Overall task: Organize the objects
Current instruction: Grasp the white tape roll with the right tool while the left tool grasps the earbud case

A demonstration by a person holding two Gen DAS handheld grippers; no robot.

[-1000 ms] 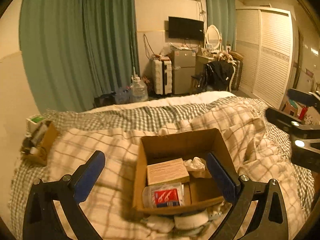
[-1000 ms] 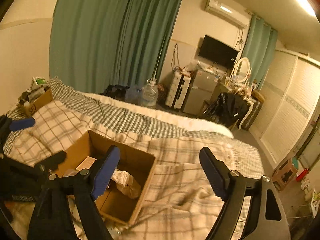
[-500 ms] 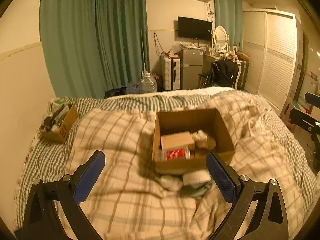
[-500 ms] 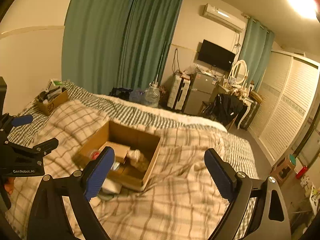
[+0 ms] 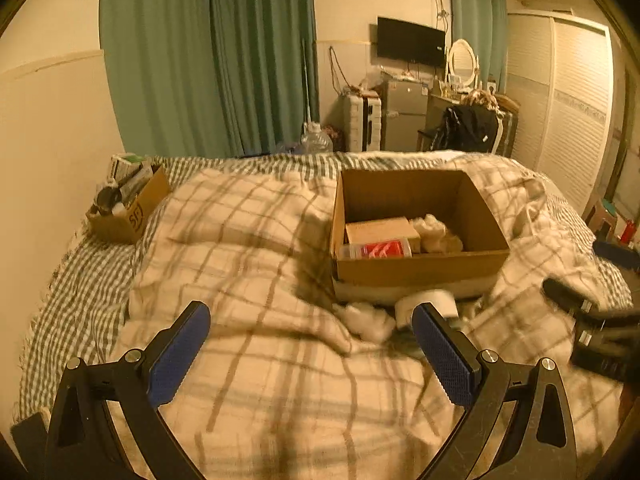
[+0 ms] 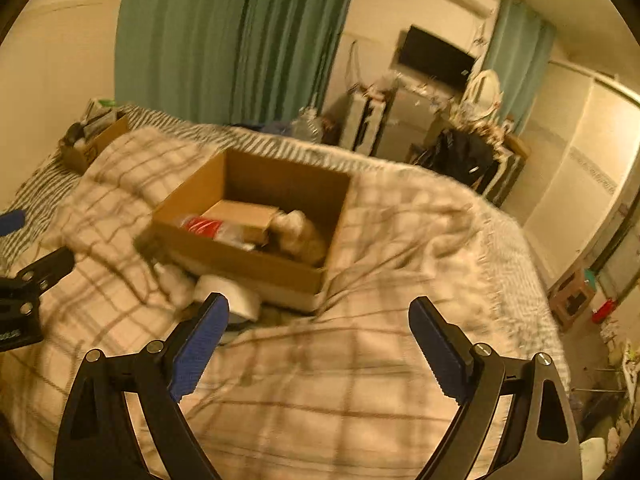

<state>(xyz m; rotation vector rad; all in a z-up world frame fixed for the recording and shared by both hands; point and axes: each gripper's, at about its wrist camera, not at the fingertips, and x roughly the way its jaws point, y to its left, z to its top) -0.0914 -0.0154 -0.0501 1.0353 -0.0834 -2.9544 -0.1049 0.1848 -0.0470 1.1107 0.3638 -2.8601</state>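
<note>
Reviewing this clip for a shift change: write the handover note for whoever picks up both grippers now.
Left gripper: open, empty.
Right gripper: open, empty.
Cardboard box on the plaid blanket already holds a tan carton, a red-labelled pack and crumpled cloth.
Left: white roll and white wad lying in front of the box.

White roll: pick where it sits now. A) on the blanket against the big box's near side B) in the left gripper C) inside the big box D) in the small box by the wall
A: the white roll lies on the blanket against the near wall of the big box, outside it.
</note>
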